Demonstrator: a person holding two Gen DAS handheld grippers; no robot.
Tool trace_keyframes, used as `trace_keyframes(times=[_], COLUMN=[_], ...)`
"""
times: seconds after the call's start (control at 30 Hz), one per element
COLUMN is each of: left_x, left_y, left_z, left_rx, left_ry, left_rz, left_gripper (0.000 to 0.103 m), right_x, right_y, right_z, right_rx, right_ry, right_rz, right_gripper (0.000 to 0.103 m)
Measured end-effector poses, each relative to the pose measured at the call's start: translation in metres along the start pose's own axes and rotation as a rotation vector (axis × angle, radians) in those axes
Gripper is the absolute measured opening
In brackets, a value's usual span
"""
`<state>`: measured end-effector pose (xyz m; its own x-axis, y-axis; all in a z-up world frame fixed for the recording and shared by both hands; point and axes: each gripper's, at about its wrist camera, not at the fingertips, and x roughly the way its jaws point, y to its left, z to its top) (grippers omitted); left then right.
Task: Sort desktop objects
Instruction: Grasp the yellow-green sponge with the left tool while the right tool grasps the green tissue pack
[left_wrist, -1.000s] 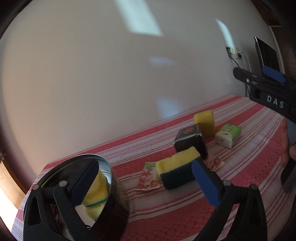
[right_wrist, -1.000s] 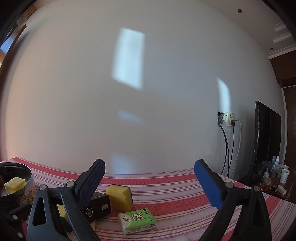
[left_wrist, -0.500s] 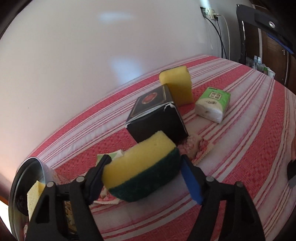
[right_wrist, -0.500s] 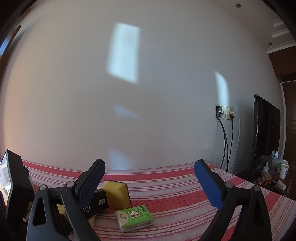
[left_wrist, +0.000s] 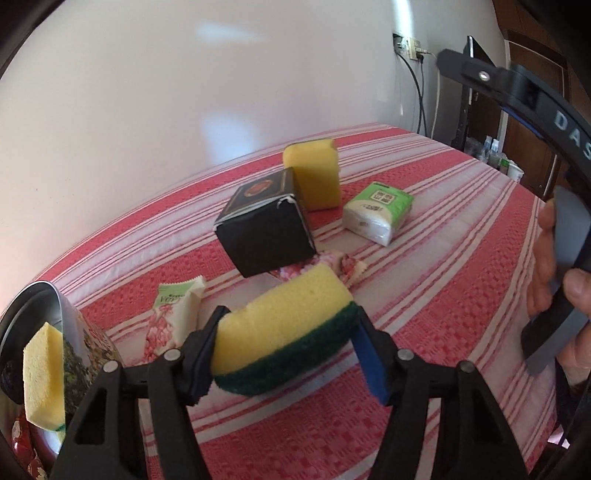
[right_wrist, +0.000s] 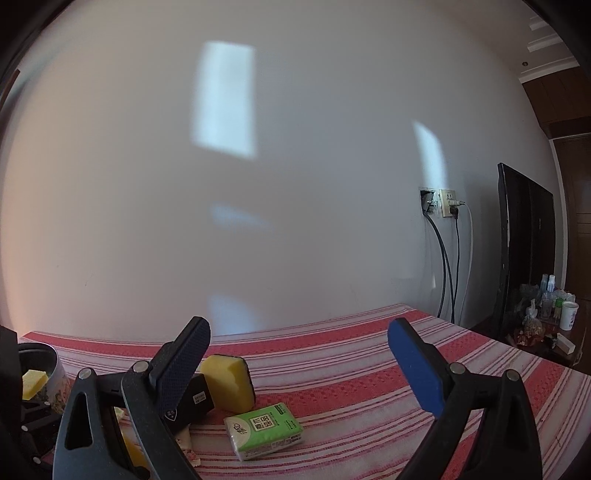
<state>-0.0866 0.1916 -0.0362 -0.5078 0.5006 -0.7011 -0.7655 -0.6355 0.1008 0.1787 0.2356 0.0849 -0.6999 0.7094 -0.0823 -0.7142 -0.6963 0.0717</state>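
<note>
My left gripper (left_wrist: 288, 350) is shut on a yellow sponge with a dark green scouring side (left_wrist: 284, 332), just above the red striped cloth. A round metal tin (left_wrist: 55, 332) at the far left holds another yellow sponge (left_wrist: 42, 373). Behind the held sponge are a black box (left_wrist: 266, 225), a third yellow sponge (left_wrist: 314, 173), a green tissue pack (left_wrist: 376, 212) and a white-and-pink snack packet (left_wrist: 173, 317). My right gripper (right_wrist: 299, 369) is open and empty, held above the table; the sponge (right_wrist: 227, 382), black box (right_wrist: 192, 406) and tissue pack (right_wrist: 264, 430) lie below it.
A pink wrapper (left_wrist: 332, 262) lies under the black box's front edge. A white wall runs behind the table, with a socket and cables (right_wrist: 443, 206). A dark monitor (right_wrist: 524, 251) and small bottles (right_wrist: 554, 306) stand off the table's right end. My right hand and gripper handle (left_wrist: 554, 258) show in the left wrist view.
My left gripper has moved from the tin to the nearest sponge, closed on it and holds it. The right gripper has stayed open and shifted only slightly.
</note>
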Motion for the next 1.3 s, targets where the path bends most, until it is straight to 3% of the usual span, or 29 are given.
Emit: trace_keyframes(times=[0.07,0.37,0.4,0.47,0.53,0.67,0.77,1.0,1.13,1.3], left_x=[-0.001,0.011,0.014,0.018,0.016,0.001,-0.019,-0.059,-0.073,-0.073], left_y=[-0.004,0.002,0.001,-0.001,-0.003,-0.010,-0.010,0.021,0.024,0.021], left_z=[0.000,0.008,0.008,0.008,0.007,0.006,0.003,-0.012,-0.020,-0.018], left_rx=[0.027,-0.061,-0.058,-0.048,-0.034,-0.010,-0.023,-0.214,-0.247,-0.233], left_ry=[-0.003,0.023,0.036,0.056,0.045,-0.030,-0.141,-0.344,-0.434,-0.456], left_rz=[0.014,0.015,0.019,0.020,0.011,0.037,0.079,0.109,0.164,0.196], left_gripper=[0.068,0.083,0.083,0.070,0.068,0.067,0.067,0.067,0.067,0.067], right_x=[0.001,0.000,0.000,0.000,0.001,0.006,0.009,0.028,0.052,0.084], right_y=[0.000,-0.002,-0.002,-0.003,-0.005,-0.008,-0.011,-0.053,-0.072,-0.030], right_z=[-0.001,-0.002,-0.002,-0.002,-0.002,-0.002,-0.003,-0.005,-0.016,-0.035], right_rx=[0.001,0.005,0.005,0.012,0.019,0.033,0.052,0.250,0.318,0.162], right_ry=[0.005,0.014,0.014,0.015,0.021,0.047,0.070,0.155,0.291,0.518], right_rz=[-0.001,0.002,0.000,0.001,0.004,0.008,0.015,-0.005,0.067,0.226], right_gripper=[0.099,0.099,0.099,0.099,0.099,0.099,0.099,0.099,0.099,0.099])
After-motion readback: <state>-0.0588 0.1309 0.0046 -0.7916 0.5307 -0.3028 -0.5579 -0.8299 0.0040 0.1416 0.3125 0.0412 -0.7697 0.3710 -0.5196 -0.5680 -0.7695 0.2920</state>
